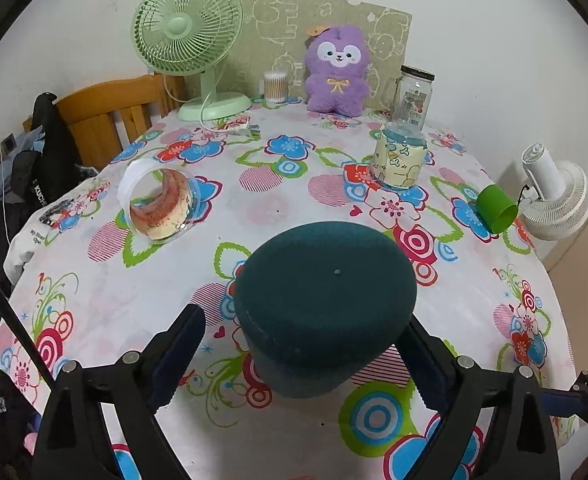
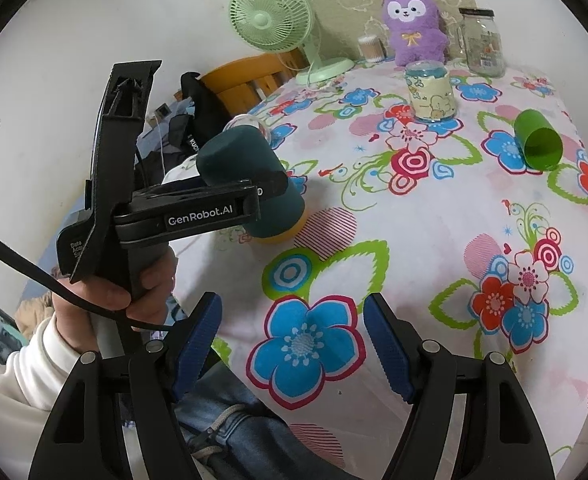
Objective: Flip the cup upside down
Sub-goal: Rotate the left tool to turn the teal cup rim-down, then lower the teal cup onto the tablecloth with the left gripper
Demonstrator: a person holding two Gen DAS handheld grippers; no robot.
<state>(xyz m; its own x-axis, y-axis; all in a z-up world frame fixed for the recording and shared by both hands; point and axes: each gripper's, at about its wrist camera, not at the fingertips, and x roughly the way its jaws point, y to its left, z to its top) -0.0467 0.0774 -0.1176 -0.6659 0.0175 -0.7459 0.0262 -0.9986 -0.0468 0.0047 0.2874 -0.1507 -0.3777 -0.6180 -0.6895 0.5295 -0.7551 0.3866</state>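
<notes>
The cup (image 1: 326, 292) stands mouth down on the table (image 1: 294, 208), close to the near edge and toward the left one. Its flat dark base is up, and in the right wrist view an orange rim shows at the bottom, on or just off the cloth. It looks slightly tilted there, though the lens may cause that.

The left gripper (image 1: 306, 332) straddles the cup with its jaws spread. Cloth shows between the left-hand finger (image 1: 181, 344) and the cup wall, while the other finger lies against or just beside the wall. The flip itself looks done, so I judge the step in hand to be the release.

- Make sure the whole rim is seated before moving.
- Widen the jaws so both pads are off the wall.
- Draw the gripper straight back toward the near edge, without lifting or twisting. A pad dragging on the wall could tip the cup toward the left edge.

The right gripper (image 2: 294, 344) hangs spread and empty over the near edge and should stay out of it. The green cup (image 1: 496, 210), on its side by the right edge, is well apart.
</notes>
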